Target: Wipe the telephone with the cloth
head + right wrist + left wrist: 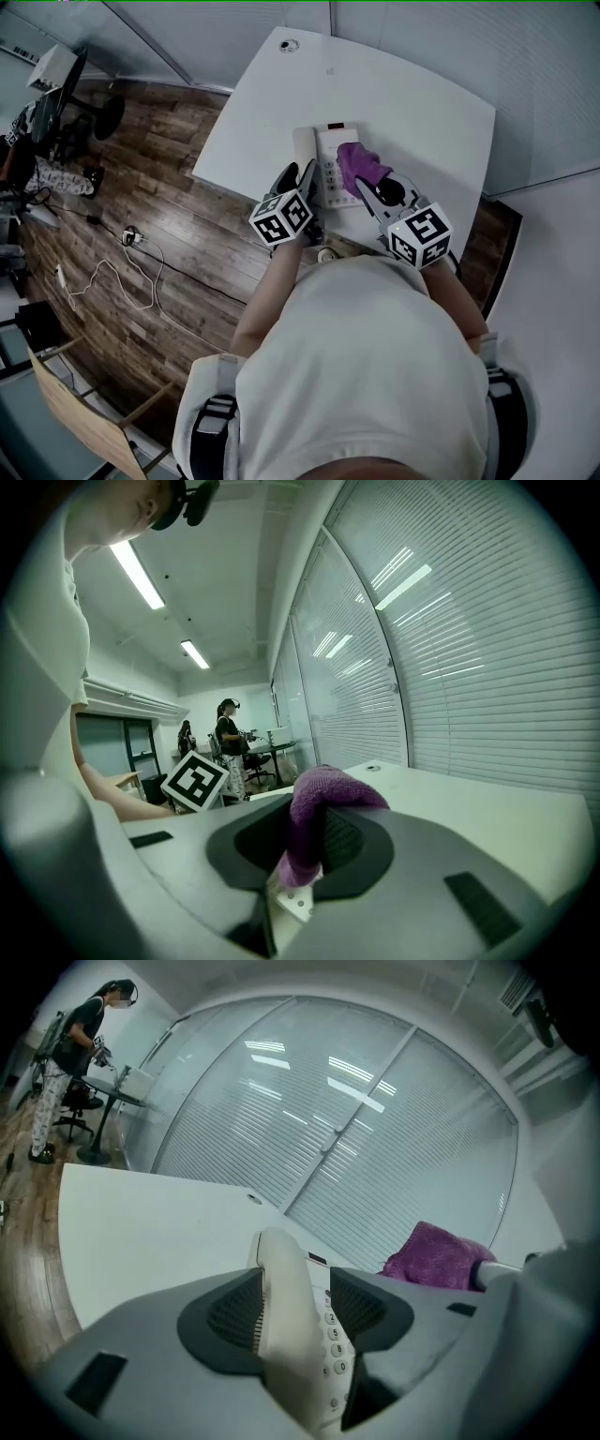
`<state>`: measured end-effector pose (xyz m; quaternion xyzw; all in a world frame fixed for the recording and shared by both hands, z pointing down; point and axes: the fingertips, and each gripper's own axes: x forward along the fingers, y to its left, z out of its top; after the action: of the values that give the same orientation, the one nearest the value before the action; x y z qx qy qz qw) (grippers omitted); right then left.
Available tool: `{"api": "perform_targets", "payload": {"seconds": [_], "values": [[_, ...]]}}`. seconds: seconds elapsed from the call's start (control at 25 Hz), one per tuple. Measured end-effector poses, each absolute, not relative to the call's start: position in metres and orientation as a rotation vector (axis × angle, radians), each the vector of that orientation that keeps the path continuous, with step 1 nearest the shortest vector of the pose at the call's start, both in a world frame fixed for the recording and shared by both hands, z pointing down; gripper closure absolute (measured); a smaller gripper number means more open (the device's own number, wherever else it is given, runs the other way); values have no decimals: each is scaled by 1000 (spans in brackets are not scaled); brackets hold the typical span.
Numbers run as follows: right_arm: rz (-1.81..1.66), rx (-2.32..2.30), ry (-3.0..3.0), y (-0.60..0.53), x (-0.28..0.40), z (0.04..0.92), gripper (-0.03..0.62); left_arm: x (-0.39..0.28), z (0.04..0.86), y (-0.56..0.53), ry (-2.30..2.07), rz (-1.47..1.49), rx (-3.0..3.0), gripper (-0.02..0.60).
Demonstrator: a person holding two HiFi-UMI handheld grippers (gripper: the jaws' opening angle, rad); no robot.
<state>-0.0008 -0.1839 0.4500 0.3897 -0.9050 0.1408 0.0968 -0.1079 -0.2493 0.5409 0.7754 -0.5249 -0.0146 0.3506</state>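
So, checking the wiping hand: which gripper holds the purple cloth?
The right gripper; its jaws pinch the purple cloth. The left gripper grips the telephone handset instead.

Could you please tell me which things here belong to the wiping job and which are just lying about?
For the job:
telephone
handset, clamped in the left gripper
purple cloth, clamped in the right gripper

Lying about:
white cable on the floor
table grommet
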Motion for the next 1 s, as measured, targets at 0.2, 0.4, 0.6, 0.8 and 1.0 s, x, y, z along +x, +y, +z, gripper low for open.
{"api": "perform_targets", "payload": {"seconds": [0.2,0.4,0.6,0.8,1.0], "values": [[419,1090,-2705,-180,4,450,532,-113,525,-235,-1433,-90,1987,401],[428,1014,-2733,-169,7,448,532,-111,510,-212,-1495,-122,1978,506],[426,944,-2759,-158,13,445,532,-95,508,-189,-1510,-67,1999,546],[427,891,-2782,-141,22,441,531,-73,499,-167,-1489,-78,2004,558],[436,839,-2800,-120,33,440,531,-47,490,-141,-1477,-56,2038,558]]}}
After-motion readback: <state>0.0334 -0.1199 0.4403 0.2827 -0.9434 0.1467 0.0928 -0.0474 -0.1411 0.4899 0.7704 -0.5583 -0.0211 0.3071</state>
